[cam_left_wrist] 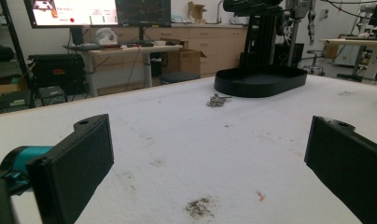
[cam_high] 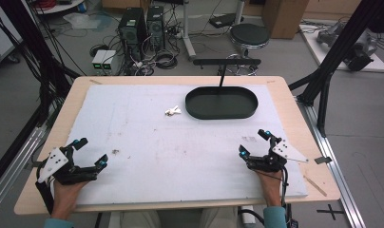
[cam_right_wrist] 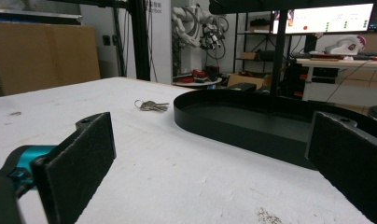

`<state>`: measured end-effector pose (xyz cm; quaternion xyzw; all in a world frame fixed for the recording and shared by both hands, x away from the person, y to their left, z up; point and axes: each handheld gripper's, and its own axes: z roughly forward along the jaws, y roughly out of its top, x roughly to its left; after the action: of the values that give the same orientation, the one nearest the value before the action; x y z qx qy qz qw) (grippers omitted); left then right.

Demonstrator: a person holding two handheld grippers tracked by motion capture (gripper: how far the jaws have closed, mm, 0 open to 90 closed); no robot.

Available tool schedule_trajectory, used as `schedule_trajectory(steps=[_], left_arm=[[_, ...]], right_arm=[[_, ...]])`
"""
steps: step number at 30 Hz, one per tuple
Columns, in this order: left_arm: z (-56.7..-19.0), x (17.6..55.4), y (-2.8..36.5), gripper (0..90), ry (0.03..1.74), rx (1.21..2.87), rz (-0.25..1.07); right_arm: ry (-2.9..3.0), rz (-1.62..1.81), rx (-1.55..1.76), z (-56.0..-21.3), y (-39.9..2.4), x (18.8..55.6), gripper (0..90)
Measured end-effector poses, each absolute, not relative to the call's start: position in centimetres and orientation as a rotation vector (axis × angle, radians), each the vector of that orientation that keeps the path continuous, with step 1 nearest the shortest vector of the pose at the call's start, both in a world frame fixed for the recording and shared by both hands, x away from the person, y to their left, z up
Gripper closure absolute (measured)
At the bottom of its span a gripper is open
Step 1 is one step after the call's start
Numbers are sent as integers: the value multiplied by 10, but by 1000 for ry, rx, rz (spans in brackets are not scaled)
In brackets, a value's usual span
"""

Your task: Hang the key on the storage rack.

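Both grippers sit at the near edge of the white foam board, hands low, nothing held. Left gripper has its jaws spread wide and empty; right gripper is the same, wide and empty.

The likely target is the bunch of keys, lying flat on the board, just left of the black oval tray and apart from it, not touching its wall. In the right gripper view the keys lie ahead and left of centre, ring end toward the left, blades pointing at the tray. So the long axis runs roughly across the table, toward the tray.

From the left gripper the keys are ahead and slightly right of centre, tray beyond them to the right.

Distance: keys are far from both hands, roughly mid-table. The right looks a bit nearer and already faces the tray, so my read is that the right takes the pick. Approach forward and to its left, jaws across the short axis of the bunch.

Keys are thin and flat on foam, so the pinch may skid.
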<state>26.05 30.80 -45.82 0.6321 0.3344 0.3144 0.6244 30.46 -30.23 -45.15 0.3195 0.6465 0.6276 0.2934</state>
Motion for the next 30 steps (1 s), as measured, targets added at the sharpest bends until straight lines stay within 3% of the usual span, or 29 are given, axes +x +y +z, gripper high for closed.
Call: schedule_trajectory(steps=[21,30], left_arm=[[-455,265,306,17,815,1468,729],[-405,302,290,17,752,1604,735]], right_arm=[[1723,1670,846,-451,-302,305,7],[1726,1673,847,-451,-302,305,6]])
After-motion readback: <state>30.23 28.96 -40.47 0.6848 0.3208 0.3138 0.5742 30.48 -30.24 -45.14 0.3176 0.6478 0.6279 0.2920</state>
